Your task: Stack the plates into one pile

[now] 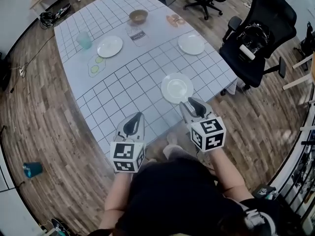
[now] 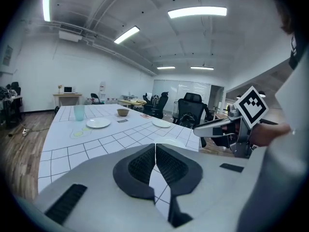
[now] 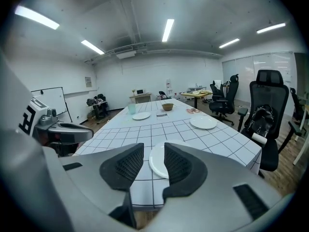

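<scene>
Three white plates lie apart on the grid-patterned table (image 1: pixel 123 82): one near the front edge (image 1: pixel 177 87), one at the far left (image 1: pixel 110 46), one at the far right (image 1: pixel 191 44). My right gripper (image 1: pixel 190 103) hovers at the table's front edge just short of the near plate, jaws open and empty. In the right gripper view (image 3: pixel 153 161) that plate (image 3: pixel 155 162) shows through the gap between the pads, untouched. My left gripper (image 1: pixel 135 119) is over the front edge to the left, shut on nothing. Its pads (image 2: pixel 142 164) meet in the left gripper view.
A brown bowl (image 1: pixel 138 16), a teal cup (image 1: pixel 84 40), a small card (image 1: pixel 138 34), a snack (image 1: pixel 174 19) and flat yellow-green pieces (image 1: pixel 96 65) sit further back on the table. A black office chair (image 1: pixel 256 38) stands at the right edge. A teal cup (image 1: pixel 33 169) is on the floor.
</scene>
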{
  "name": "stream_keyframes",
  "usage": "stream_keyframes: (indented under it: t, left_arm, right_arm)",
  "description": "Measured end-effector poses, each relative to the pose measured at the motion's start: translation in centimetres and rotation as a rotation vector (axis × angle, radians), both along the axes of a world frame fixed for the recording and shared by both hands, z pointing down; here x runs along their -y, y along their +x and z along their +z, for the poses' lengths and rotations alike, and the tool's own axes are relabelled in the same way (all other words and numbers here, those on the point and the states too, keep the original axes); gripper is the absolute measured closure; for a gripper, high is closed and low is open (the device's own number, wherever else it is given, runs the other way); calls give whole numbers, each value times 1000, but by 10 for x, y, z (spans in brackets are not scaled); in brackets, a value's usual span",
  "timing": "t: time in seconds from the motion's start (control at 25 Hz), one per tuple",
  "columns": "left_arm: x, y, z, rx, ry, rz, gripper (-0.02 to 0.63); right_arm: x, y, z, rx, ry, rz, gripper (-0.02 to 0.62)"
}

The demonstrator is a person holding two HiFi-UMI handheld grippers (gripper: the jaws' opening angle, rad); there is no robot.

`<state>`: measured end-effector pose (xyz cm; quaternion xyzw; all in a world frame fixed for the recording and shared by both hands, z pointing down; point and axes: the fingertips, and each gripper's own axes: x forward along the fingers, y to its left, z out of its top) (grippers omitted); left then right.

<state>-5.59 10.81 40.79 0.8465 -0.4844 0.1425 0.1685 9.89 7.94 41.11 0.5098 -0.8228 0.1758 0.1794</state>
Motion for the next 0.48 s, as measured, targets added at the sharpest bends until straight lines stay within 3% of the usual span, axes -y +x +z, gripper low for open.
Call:
stream_keyframes:
  t: [0.48]
  left_arm:
    - [62, 40, 32, 32, -55, -41, 577]
  right_arm:
    - [73, 50, 58, -14, -111, -10, 460]
